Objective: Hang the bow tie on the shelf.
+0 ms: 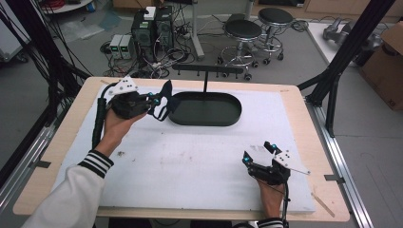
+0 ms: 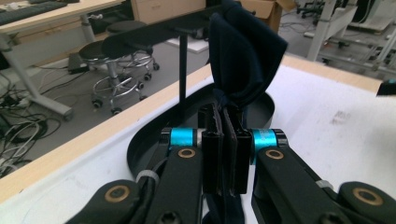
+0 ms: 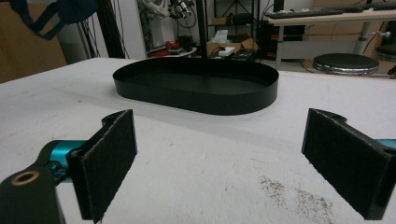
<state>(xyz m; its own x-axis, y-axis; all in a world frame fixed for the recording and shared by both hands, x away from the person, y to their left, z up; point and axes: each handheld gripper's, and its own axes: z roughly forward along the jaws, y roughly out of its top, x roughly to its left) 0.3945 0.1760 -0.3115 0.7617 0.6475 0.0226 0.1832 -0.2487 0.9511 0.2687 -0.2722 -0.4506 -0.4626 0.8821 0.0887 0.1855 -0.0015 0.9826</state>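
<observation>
Dark cloth item lifted, not yet hung on the stand.

The dark navy cloth item (image 1: 163, 100), perhaps a face mask with loops, though its shape is hard to read, sits left of centre in the high view, pinched in your left gripper (image 1: 153, 100), whose jaws are clenched tight on it, just beside the left end of the black oval tray (image 1: 227, 118). So the pickup looks done; what remains, I judge, is getting it onto the T-shaped hanger bar (image 1: 207, 69) that rises from the tray. Your right gripper (image 1: 259, 152) rests at lower right with jaws spread wide, holding nothing. In the left gripper view the cloth's lower part is cut off behind the jaws.
</observation>
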